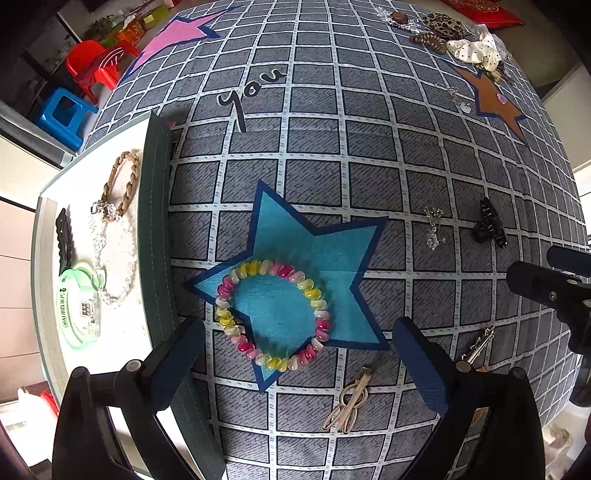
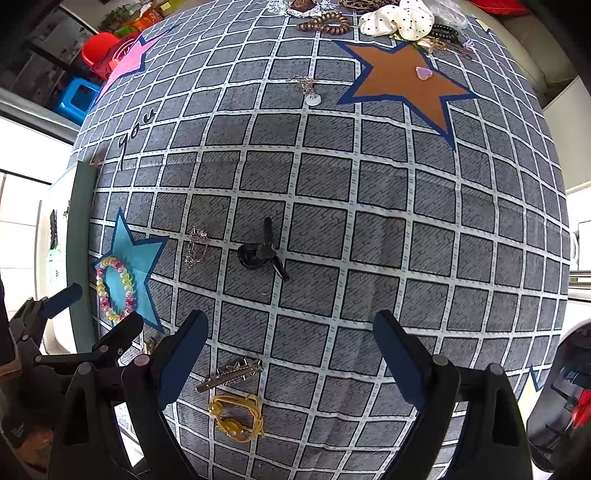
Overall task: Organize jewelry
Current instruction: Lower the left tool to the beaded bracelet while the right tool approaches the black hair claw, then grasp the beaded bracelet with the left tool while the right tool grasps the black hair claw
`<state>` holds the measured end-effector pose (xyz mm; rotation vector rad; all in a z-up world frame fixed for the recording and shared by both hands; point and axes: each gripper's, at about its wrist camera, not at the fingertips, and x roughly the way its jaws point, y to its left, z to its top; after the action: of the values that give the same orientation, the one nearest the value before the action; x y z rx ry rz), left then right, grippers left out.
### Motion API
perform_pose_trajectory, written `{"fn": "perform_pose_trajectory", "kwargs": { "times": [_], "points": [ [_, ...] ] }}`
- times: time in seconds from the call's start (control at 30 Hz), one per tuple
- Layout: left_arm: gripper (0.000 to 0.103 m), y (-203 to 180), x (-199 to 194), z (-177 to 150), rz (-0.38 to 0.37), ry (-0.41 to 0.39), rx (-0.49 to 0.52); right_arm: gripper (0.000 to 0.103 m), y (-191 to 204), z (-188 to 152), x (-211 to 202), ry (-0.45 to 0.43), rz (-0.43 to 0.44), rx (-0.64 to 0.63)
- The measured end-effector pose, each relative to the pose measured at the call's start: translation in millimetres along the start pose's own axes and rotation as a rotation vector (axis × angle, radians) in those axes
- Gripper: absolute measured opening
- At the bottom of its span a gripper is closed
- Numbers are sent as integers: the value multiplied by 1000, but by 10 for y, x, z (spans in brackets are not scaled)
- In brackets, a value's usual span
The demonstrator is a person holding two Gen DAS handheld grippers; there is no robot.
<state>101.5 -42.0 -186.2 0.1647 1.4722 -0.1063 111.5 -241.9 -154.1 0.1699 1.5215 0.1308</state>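
A pink, yellow and white spiral bracelet [image 1: 275,314] lies on a blue star on the grid cloth, just ahead of my open, empty left gripper [image 1: 295,365]; it also shows in the right wrist view [image 2: 115,290]. A white box [image 1: 85,258] at the left holds a braided bracelet [image 1: 122,181], a clear bead chain [image 1: 110,254], a green watch [image 1: 79,306] and a black clip [image 1: 63,236]. My right gripper [image 2: 291,354] is open and empty above the cloth, behind a black claw clip [image 2: 263,252]. A silver hairpin [image 2: 231,373] and a gold cord piece [image 2: 236,417] lie near its left finger.
A gold scissor-shaped clip [image 1: 349,402] and a silver chain [image 1: 433,227] lie on the cloth. A pile of scrunchies and hair ties [image 2: 397,18] sits at the far edge by an orange star [image 2: 402,83]. Red and blue stools [image 1: 79,85] stand beyond the table.
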Motion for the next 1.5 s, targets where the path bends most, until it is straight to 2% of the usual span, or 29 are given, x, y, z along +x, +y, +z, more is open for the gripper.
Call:
{"fn": "perform_pose_trajectory", "kwargs": {
  "times": [0.07,0.23,0.43,0.57,0.63,0.67,0.73,0.83,0.9,0.93,0.97,1.0,1.03,1.17,1.37,1.5],
  "points": [
    [90,41,70,37,9,19,4,92,31,42,54,5,-5,-15],
    [90,72,163,58,34,19,2,92,119,142,193,17,-25,-56],
    [90,94,206,79,26,18,-18,91,257,241,347,16,-48,-102],
    [87,180,216,146,18,13,-23,82,433,295,469,-4,-55,-146],
    [78,145,206,132,-10,15,-30,80,529,310,493,-13,-72,-163],
    [70,98,165,88,-25,17,-35,77,593,324,505,-18,-80,-170],
    [66,21,129,62,-19,13,-22,71,693,317,516,-26,-105,-188],
    [49,-44,107,64,-35,2,-4,66,804,298,539,-32,-119,-199],
    [31,-96,89,72,-40,-5,16,57,838,302,542,-37,-119,-198],
    [29,-115,84,83,-46,-4,21,54,856,265,517,-41,-119,-197],
    [25,-129,78,87,-57,-4,21,46,857,238,501,-45,-119,-197],
    [25,-132,67,87,-69,-3,18,34,888,237,499,-49,-117,-199],
    [25,-130,47,86,-79,-5,13,29,854,233,477,-51,-115,-201],
    [25,-96,-82,100,-111,-28,-1,26,796,262,388,-58,-91,-171],
    [25,63,-297,184,-146,-62,-10,26,697,215,230,-61,-10,-109],
    [25,145,-424,126,-154,-79,-7,26,609,191,88,-70,30,-62]
  ]
}}
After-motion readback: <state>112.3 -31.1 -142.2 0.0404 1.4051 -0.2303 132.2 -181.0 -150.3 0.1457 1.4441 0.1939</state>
